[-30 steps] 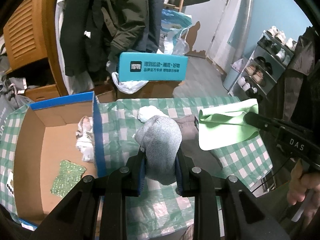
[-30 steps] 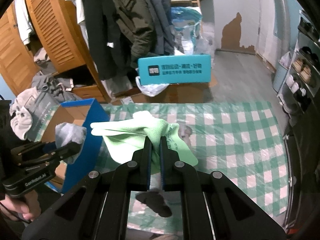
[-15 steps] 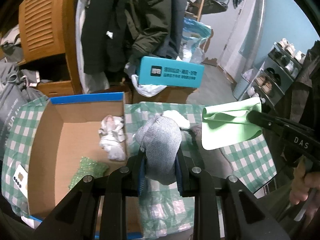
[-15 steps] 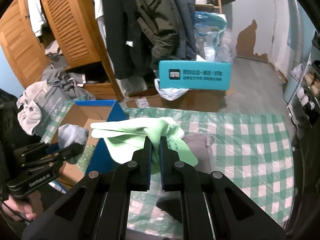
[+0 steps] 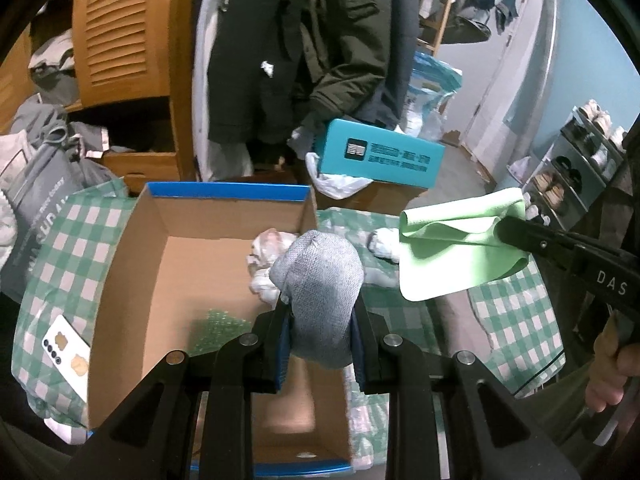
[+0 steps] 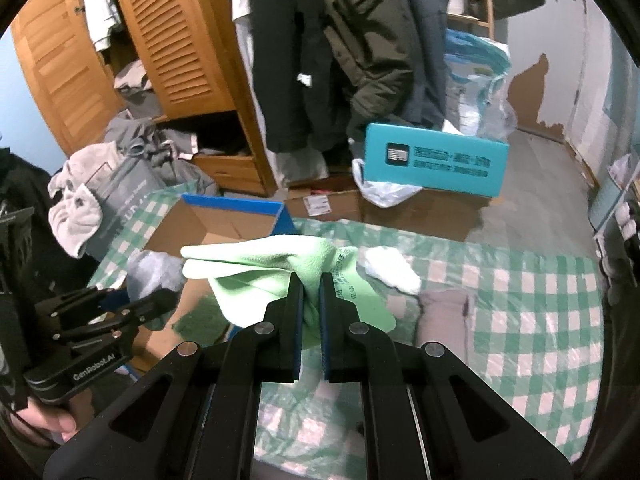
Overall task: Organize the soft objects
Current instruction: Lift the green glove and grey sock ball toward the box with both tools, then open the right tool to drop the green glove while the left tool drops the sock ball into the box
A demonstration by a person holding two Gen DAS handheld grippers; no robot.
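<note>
My left gripper (image 5: 320, 308) is shut on a grey knit sock (image 5: 320, 280) and holds it above the right side of an open cardboard box (image 5: 132, 248) with a blue rim. Inside the box lie a white crumpled cloth (image 5: 264, 256) and a green sparkly piece (image 5: 216, 324). My right gripper (image 6: 310, 280) is shut on a light green cloth (image 6: 256, 268) held above the checked table, right of the box; it also shows in the left wrist view (image 5: 452, 248). A white sock (image 6: 392, 268) and a grey-brown cloth (image 6: 444, 312) lie on the table.
The table has a green-and-white checked cover (image 6: 532, 312). A white phone (image 5: 66, 350) lies left of the box. Behind the table stand a teal box (image 5: 380, 156) on cartons, hanging coats (image 5: 320, 40), a wooden wardrobe (image 5: 124, 48) and a shoe rack (image 5: 576, 160).
Both grippers have moved left with their loads. The grey sock now hangs over the box instead of over the table. The green cloth has come closer to the box's right wall.
</note>
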